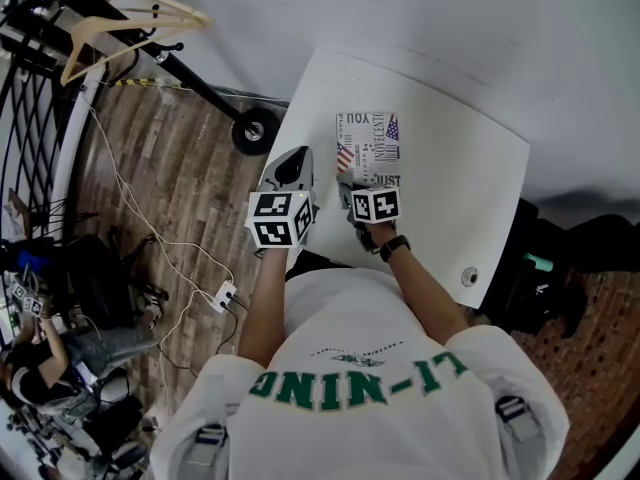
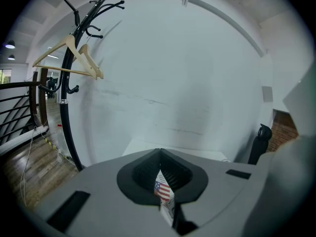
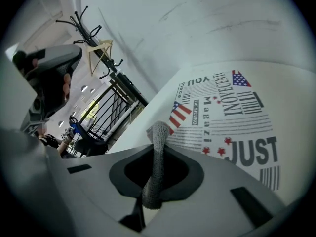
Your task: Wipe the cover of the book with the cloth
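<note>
Left tool (image 2: pixel 160 153) is clamping the book (image 2: pixel 163 191) corner; right tool (image 3: pixel 157 149) is pinching the grey cloth (image 3: pixel 156 168) by its cover.

The head view looks steeply down from above the person onto the table (image 1: pixel 480 168) and book (image 1: pixel 368 148). The left gripper view sits low at the book's corner, facing level toward the wall (image 2: pixel 187 73) and coat rack (image 2: pixel 69 83). The right gripper view, tilted, skims close over the book, with the same rack beyond.
</note>
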`<action>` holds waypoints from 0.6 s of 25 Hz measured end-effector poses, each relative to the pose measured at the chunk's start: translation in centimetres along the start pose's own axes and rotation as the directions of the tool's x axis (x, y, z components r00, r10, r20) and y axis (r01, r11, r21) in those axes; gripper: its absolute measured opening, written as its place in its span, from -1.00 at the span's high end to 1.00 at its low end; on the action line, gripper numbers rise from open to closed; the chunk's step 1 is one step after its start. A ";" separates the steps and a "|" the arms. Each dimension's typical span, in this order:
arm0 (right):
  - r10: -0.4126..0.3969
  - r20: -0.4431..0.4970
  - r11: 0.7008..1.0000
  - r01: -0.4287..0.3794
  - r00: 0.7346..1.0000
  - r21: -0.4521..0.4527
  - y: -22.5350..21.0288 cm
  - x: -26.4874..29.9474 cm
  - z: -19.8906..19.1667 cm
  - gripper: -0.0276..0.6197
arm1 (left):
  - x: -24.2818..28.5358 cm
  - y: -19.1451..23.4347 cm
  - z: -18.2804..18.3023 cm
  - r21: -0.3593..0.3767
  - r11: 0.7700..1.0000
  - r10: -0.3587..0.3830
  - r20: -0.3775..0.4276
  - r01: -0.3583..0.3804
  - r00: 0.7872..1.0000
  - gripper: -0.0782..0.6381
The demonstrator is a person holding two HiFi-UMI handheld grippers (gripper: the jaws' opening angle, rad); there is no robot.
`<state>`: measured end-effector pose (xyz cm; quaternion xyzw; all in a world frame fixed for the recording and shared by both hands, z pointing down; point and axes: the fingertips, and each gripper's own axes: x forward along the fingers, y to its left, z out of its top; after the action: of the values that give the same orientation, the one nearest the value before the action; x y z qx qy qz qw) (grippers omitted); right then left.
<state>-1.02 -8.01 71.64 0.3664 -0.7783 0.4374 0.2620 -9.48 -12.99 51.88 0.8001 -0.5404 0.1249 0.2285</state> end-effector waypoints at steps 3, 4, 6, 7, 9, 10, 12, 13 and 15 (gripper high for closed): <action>0.018 -0.014 1.000 -0.018 1.000 -0.022 0.6 0.8 -0.8 0.80 | -0.2 0.3 -0.2 -0.003 1.000 0.009 -0.001 -0.009 1.000 0.76; 0.021 -0.016 0.999 -0.021 1.000 -0.026 0.5 0.7 -0.8 0.80 | -0.3 0.4 -0.2 -0.004 1.000 0.011 -0.001 -0.011 1.000 0.76; 0.017 -0.017 1.000 -0.017 1.000 -0.025 0.1 0.5 -0.8 0.80 | -0.3 0.5 -0.2 -0.004 1.000 0.012 -0.003 -0.012 1.000 0.76; 0.010 -0.014 1.000 -0.011 1.000 -0.017 -0.4 0.1 -0.8 0.80 | -0.3 0.5 -0.3 -0.004 1.000 0.012 -0.003 -0.012 1.000 0.76; -0.006 0.001 1.000 0.006 1.000 0.009 -1.7 -0.9 -0.9 0.80 | -0.2 0.3 -0.3 -0.003 1.000 0.008 -0.004 -0.008 1.000 0.76; -0.015 0.012 1.000 0.015 1.000 0.025 -2.6 -1.5 -1.0 0.80 | -0.2 0.2 -0.3 -0.003 1.000 0.006 -0.005 -0.006 1.000 0.76; -0.047 0.034 0.997 0.045 0.998 0.061 -4.6 -3.0 -1.1 0.80 | -0.1 0.1 -0.3 0.000 1.000 0.000 -0.006 0.000 1.000 0.76; -0.072 0.042 0.995 0.068 0.997 0.079 -5.8 -3.9 -1.2 0.80 | -0.1 0.0 -0.3 0.001 1.000 -0.002 -0.005 0.002 1.000 0.76; -0.133 0.057 0.986 0.126 0.989 0.113 -8.3 -5.8 -1.3 0.80 | -0.1 -0.1 -0.2 0.003 1.000 -0.006 -0.003 0.006 1.000 0.76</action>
<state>9.16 -7.80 72.12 0.4439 -0.7357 0.4494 0.2444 -9.45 -12.79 52.00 0.8019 -0.5374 0.1260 0.2286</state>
